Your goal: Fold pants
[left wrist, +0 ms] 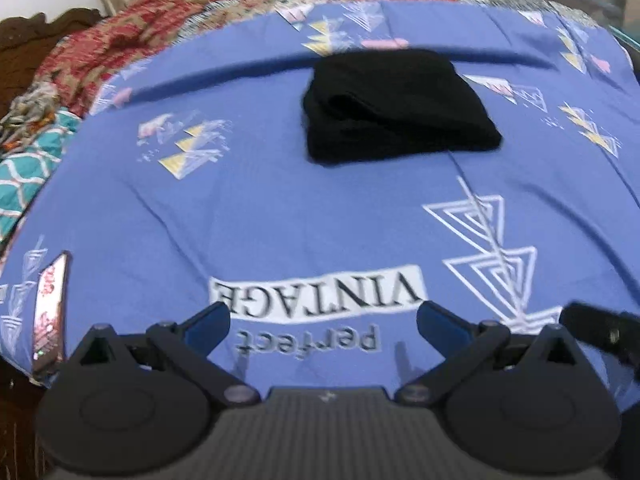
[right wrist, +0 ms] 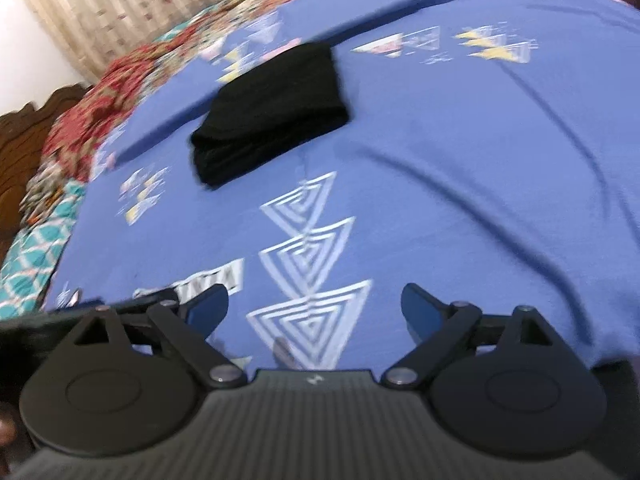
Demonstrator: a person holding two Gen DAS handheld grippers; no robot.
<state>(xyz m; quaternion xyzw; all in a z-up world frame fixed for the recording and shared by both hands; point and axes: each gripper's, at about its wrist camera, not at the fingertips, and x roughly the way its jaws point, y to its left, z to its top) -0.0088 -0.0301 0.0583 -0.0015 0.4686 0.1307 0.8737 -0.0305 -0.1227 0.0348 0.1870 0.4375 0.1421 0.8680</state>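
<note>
The left gripper [left wrist: 323, 322] hangs over a big blue sheet [left wrist: 280, 220]. Its two blue fingers [left wrist: 208, 322] stand wide apart, and there is nothing between them, only the sheet below. Right under it the sheet has the words "perfect VINTAGE" [left wrist: 316, 292] printed on it, and they read upside down from here. White triangles [left wrist: 484, 240] run up the sheet ahead and to its right. A phone [left wrist: 50, 312] lies flat on the sheet off to its left, near the edge. A bit of the right gripper shows at its far right.

The right gripper [right wrist: 315, 312] is also spread wide and holds nothing. A stack of white triangles sits just in front of it.

Nothing lies between either gripper and the pants [left wrist: 396, 110]. The sheet there is bare, with only a few soft wrinkles.

The pants are black. They are folded into one small thick bundle, and you can see the layers at the near edge. They lie flat on the sheet, well ahead of both grippers, a little right of the left one and a little left of the right one [right wrist: 272, 114].

Behind the pants is a red flowery quilt [left wrist: 120, 52], then a curtain [right wrist: 120, 8]. A brown wooden bed end [right wrist: 24, 144] is far off to the left.

There is one pair of pants, one phone and two grippers.
</note>
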